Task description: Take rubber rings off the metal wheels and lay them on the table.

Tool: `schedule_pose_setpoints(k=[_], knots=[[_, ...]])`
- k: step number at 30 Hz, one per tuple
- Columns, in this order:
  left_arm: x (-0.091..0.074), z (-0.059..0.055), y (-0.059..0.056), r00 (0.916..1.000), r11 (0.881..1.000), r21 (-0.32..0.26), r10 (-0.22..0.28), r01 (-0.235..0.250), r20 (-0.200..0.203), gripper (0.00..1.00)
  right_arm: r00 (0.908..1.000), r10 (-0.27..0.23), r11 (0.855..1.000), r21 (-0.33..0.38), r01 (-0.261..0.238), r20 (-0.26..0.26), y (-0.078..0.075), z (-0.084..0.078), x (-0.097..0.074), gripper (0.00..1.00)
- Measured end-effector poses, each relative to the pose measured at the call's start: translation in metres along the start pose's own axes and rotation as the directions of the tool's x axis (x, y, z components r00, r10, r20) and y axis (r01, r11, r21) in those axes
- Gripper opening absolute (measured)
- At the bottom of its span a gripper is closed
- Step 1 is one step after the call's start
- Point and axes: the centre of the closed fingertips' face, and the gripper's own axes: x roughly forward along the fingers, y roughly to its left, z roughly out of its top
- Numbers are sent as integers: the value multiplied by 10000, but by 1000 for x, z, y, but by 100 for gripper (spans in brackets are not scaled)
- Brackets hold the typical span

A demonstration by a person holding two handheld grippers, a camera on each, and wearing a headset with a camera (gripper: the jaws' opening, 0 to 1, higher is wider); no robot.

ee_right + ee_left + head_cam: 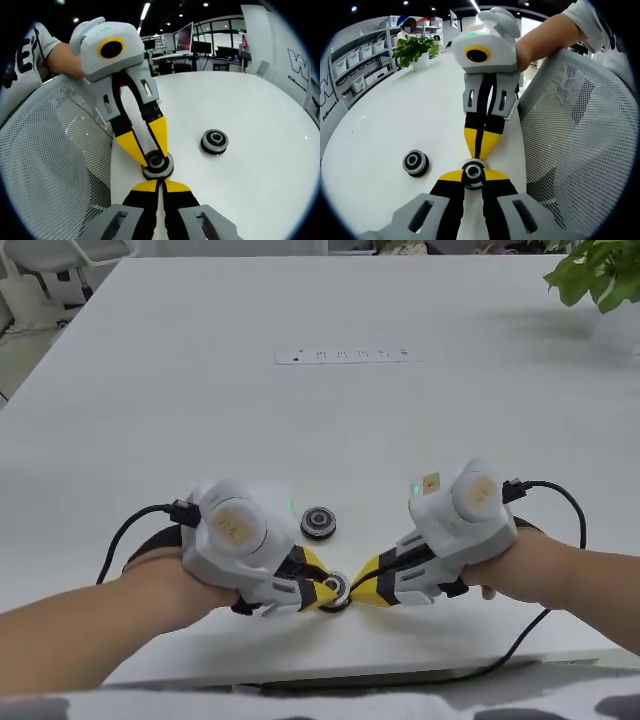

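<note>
Rubber ring (168, 169) not yet off: it sits as a black band around the metal wheel (336, 589) at the near edge of the white counter (200, 390), right between the two tools. The left hand-held gripper (322, 590) comes in from 9 o'clock, its yellow-tipped jaws set on either side of the wheel and clamped on it, most likely to hold it steady. The right hand-held gripper (356, 592) meets it from 3 o'clock with its jaws pressed almost together, tips at the wheel's rim. That looks like an attempt to nip the band and peel it away, though I cannot tell whether any rubber is actually caught between them.

A second wheel (318, 523) lies flat on the counter just beyond, at about 11 o'clock from the held one, its own black ring in place and nothing touching it. A white power strip (345, 356) lies far off at 12 o'clock and a leafy plant (598, 275) stands at 2 o'clock.

As for writing, a large W shows on the wall (300, 60) in the right gripper view, and a few cropped letters on the person's sleeve (17, 62); the small stickers on the tool housings are too blurred to read.
</note>
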Motion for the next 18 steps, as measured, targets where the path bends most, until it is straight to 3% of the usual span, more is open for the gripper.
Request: schedule_pose_setpoints(k=[11,16,18], knots=[[0,0,0,10000,10000,-19,41,-41,0,8,9993,28,9912,1321,-78,380,-3,3,-4,0],[1,0,0,10000,10000,-21,81,-81,-21,8,9974,-75,9778,2092,-77,717,-8,5,-6,0],[1,0,0,9999,10000,-25,97,-97,-29,8,9935,-62,9654,2595,-237,1138,-8,12,-6,0]])
